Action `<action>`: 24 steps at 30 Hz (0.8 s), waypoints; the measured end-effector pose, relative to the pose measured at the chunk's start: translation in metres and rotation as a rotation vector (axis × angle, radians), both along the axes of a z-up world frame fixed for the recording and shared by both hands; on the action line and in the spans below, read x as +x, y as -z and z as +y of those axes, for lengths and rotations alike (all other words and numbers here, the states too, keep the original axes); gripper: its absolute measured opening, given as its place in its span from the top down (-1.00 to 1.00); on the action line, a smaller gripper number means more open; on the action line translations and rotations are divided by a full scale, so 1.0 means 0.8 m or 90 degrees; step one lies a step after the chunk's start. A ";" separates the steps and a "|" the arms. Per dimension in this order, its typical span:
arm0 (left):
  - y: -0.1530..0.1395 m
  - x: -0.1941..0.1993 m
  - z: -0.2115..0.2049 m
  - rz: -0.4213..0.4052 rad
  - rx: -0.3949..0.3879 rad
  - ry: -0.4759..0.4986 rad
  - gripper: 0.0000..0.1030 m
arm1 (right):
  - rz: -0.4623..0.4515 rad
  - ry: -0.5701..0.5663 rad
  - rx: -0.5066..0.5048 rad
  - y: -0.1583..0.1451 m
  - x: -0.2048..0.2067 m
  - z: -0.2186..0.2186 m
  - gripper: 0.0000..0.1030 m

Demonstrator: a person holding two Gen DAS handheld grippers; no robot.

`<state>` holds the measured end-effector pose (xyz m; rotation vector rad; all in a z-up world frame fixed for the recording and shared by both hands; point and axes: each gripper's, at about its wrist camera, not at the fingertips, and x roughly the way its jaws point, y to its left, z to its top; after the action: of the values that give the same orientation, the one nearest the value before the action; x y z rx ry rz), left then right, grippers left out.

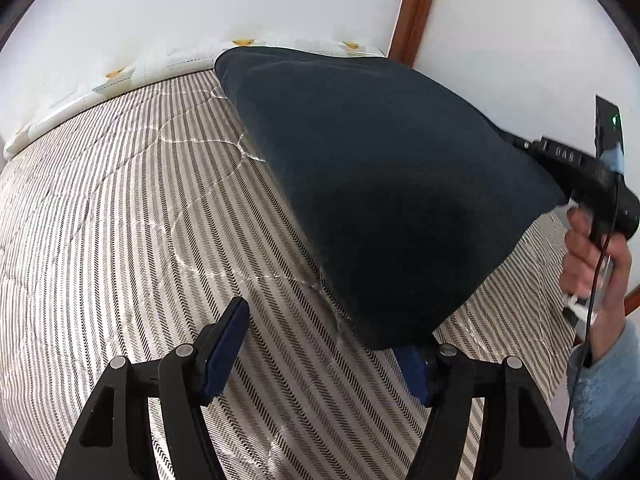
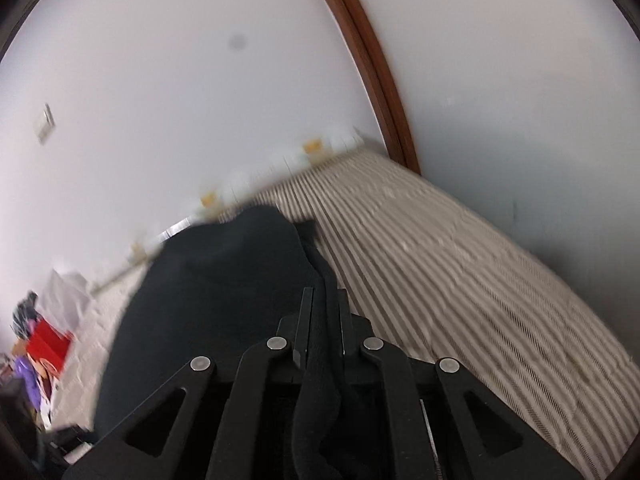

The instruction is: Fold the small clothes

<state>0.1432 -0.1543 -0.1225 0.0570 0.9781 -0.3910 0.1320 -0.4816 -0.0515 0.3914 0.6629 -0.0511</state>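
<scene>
While the right gripper [image 2: 324, 320] has its fingers closed on an edge of the dark cloth [image 1: 380, 184], the left gripper [image 1: 324, 344] stands with its fingers open, and nothing is between them. The cloth hangs from the right gripper above the bed [image 1: 140, 208], on the right side of the scene, and its low corner droops onto the tip of the left gripper's right finger [image 1: 416, 372].

I judge that the cloth is light, soft and limp: it sags and bulges under its own weight, so it will not keep a shape until it lies flat. It should not slip much, because the fabric looks matt. A good place to take hold, I think, is the free low corner or the hem near it, so that both grippers can stretch one edge.

I count one cloth, two grippers and one hand [image 1: 592, 252] of the person. Far on the left some coloured things lie blurred; I cannot tell what they are.
</scene>
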 end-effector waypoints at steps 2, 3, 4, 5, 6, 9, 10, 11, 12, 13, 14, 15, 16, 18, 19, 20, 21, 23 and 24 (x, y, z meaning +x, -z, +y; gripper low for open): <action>-0.002 0.002 -0.010 0.002 -0.006 -0.007 -0.27 | 0.007 -0.001 -0.002 0.005 -0.003 0.001 0.76; -0.003 0.002 -0.013 0.003 -0.008 -0.007 -0.26 | 0.011 0.002 -0.004 0.005 -0.006 0.000 0.73; -0.004 0.003 -0.018 0.003 -0.008 -0.005 -0.21 | 0.015 0.005 -0.006 0.002 -0.009 0.000 0.57; -0.006 0.003 -0.021 -0.001 -0.008 -0.003 -0.16 | 0.022 0.010 -0.010 0.001 -0.013 -0.001 0.47; -0.008 0.000 -0.025 -0.006 -0.005 -0.001 -0.13 | 0.027 0.011 -0.018 0.001 -0.018 -0.001 0.42; -0.008 -0.001 -0.037 -0.018 0.005 0.000 0.01 | 0.043 0.015 -0.049 0.002 -0.030 -0.001 0.19; -0.008 -0.001 -0.041 -0.019 0.004 0.000 0.09 | 0.047 0.013 -0.052 0.003 -0.032 0.000 0.17; -0.009 -0.001 -0.044 -0.019 0.001 -0.002 0.21 | 0.053 0.009 -0.054 0.006 -0.031 0.001 0.17; -0.009 -0.003 -0.046 -0.020 -0.003 -0.001 0.27 | 0.063 0.010 -0.055 0.009 -0.028 0.003 0.18; -0.010 -0.004 -0.049 -0.022 -0.006 -0.001 0.37 | 0.068 0.011 -0.053 0.011 -0.027 0.002 0.18; -0.012 -0.005 -0.051 -0.029 0.000 -0.007 0.46 | 0.073 0.010 -0.049 0.014 -0.025 0.003 0.20; -0.013 -0.005 -0.052 -0.032 0.000 -0.009 0.48 | 0.078 0.008 -0.045 0.017 -0.021 0.005 0.25; -0.012 0.001 -0.037 -0.034 -0.004 -0.011 0.52 | 0.079 0.002 -0.038 0.020 -0.018 0.006 0.55; -0.019 0.002 -0.034 -0.034 -0.017 -0.018 0.57 | 0.081 -0.013 -0.026 0.022 -0.011 0.012 0.71; -0.021 0.002 -0.030 -0.035 -0.028 -0.024 0.59 | 0.079 -0.004 -0.033 0.021 -0.010 0.016 0.74; -0.021 -0.001 -0.024 -0.036 -0.035 -0.029 0.61 | 0.079 -0.002 -0.033 0.021 -0.007 0.020 0.75; -0.023 -0.002 -0.018 -0.037 -0.043 -0.034 0.61 | 0.079 -0.001 -0.030 0.021 -0.006 0.022 0.76; -0.026 -0.004 -0.010 -0.041 -0.052 -0.047 0.64 | 0.077 -0.002 -0.009 0.023 -0.004 0.024 0.76; -0.028 -0.003 -0.003 -0.046 -0.054 -0.054 0.65 | 0.077 -0.005 -0.002 0.022 -0.003 0.026 0.77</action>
<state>0.1406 -0.1570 -0.0998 -0.0466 0.8893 -0.3497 0.1295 -0.4608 -0.0695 0.3844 0.7836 -0.0687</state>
